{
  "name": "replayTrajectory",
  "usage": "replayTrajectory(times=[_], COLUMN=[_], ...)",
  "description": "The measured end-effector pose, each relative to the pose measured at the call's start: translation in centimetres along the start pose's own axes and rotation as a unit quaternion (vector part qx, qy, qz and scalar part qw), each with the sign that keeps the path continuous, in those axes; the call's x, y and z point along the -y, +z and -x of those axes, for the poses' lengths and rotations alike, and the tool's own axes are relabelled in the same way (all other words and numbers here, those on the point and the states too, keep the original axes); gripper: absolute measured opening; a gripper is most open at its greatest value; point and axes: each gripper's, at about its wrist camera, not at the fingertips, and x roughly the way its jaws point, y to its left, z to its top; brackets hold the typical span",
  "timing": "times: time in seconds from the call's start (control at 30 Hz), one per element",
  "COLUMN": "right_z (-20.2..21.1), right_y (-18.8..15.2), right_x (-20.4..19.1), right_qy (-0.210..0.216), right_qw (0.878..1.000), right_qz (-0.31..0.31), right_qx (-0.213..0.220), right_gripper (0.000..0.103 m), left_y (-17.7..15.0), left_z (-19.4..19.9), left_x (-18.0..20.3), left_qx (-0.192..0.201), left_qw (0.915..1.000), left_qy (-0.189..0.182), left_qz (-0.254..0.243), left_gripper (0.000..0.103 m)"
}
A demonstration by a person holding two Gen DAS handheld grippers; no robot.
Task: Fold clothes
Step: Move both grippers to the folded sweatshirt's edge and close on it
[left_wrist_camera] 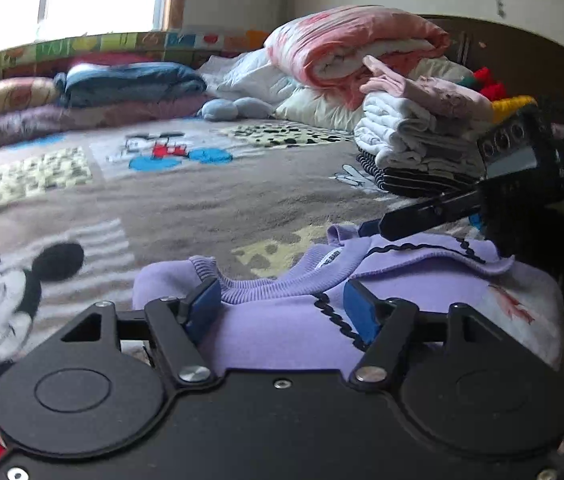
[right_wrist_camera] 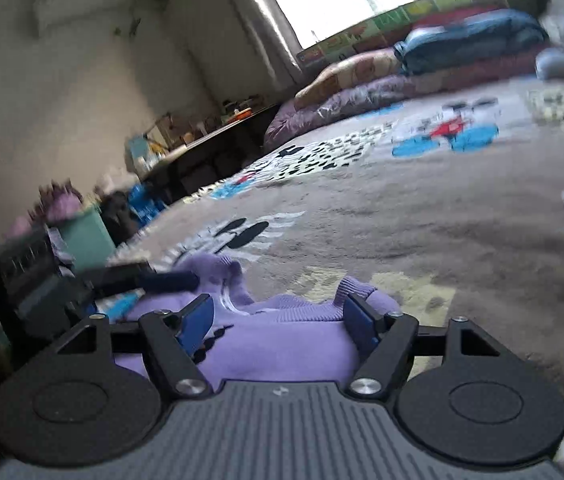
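Observation:
A lilac sweatshirt [left_wrist_camera: 282, 332] with a ribbed collar and black wavy trim lies on the Mickey Mouse blanket [left_wrist_camera: 202, 200]. My left gripper [left_wrist_camera: 282, 304] is open low over it, blue pads on either side of the collar and not pressing the cloth. From the right, one of the right gripper's fingers [left_wrist_camera: 422, 212] reaches over the far side of the garment. In the right wrist view my right gripper [right_wrist_camera: 278, 320] is also open over the sweatshirt [right_wrist_camera: 282, 344], near a ribbed cuff. One of the left gripper's fingers [right_wrist_camera: 162, 280] shows blurred at the left.
A stack of folded clothes [left_wrist_camera: 414, 144] stands at the right, with rolled quilts [left_wrist_camera: 346, 48] behind it. Folded blankets [left_wrist_camera: 82, 96] line the far edge under the window. Beyond the bed's left side are a low table [right_wrist_camera: 210, 136] and a green box [right_wrist_camera: 86, 236].

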Motion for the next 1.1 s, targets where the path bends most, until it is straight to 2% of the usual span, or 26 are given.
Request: replayTrajectory(times=[0.13,0.2,0.3,0.5,0.67,0.77,0.87,1.1], right_z=[-0.3,-0.5,-0.6,2.7,5.8,6.6,5.8,3.6], right_y=[-0.2,-0.3,-0.3,-0.8,-2.4,-4.3,-5.8,-7.4], right_x=[1.3,1.1,0.5,-3.6,-8.7,-11.9,-14.0,-13.2], right_qy=[0.012,0.005,-0.007,-0.051,-0.074,-0.085,-0.106,-0.124], right_qw=[0.999,1.0,1.0,0.995,0.986,0.977,0.966,0.968], right_qz=[-0.033,-0.028,-0.013,0.059,0.134,0.184,0.232,0.219], right_qx=[-0.008,-0.012,-0.009,0.055,0.072,0.068,0.045,0.002], right_gripper=[0.071,0.071,0.071,0.071,0.07,0.07,0.069,0.069], left_y=[-0.1,-0.2,-0.1,0.8,-0.7,-1.9,-2.9,-3.9], left_z=[-0.7,-0.7,0.6,5.3,8.0,8.8,7.9,6.1], left_x=[-0.8,-0.6,0.2,2.4,6.2,8.5,9.5,8.2], left_qx=[-0.016,-0.016,0.009,0.046,0.051,0.049,0.037,0.017], left_qw=[0.9994,0.9996,0.9999,0.9983,0.9969,0.9948,0.9937,0.9966], left_qy=[-0.007,-0.005,0.001,0.033,0.046,0.059,0.07,0.057], left_qz=[0.03,0.025,0.004,-0.013,-0.039,-0.066,-0.08,-0.057], left_gripper=[0.067,0.067,0.068,0.068,0.068,0.068,0.068,0.068])
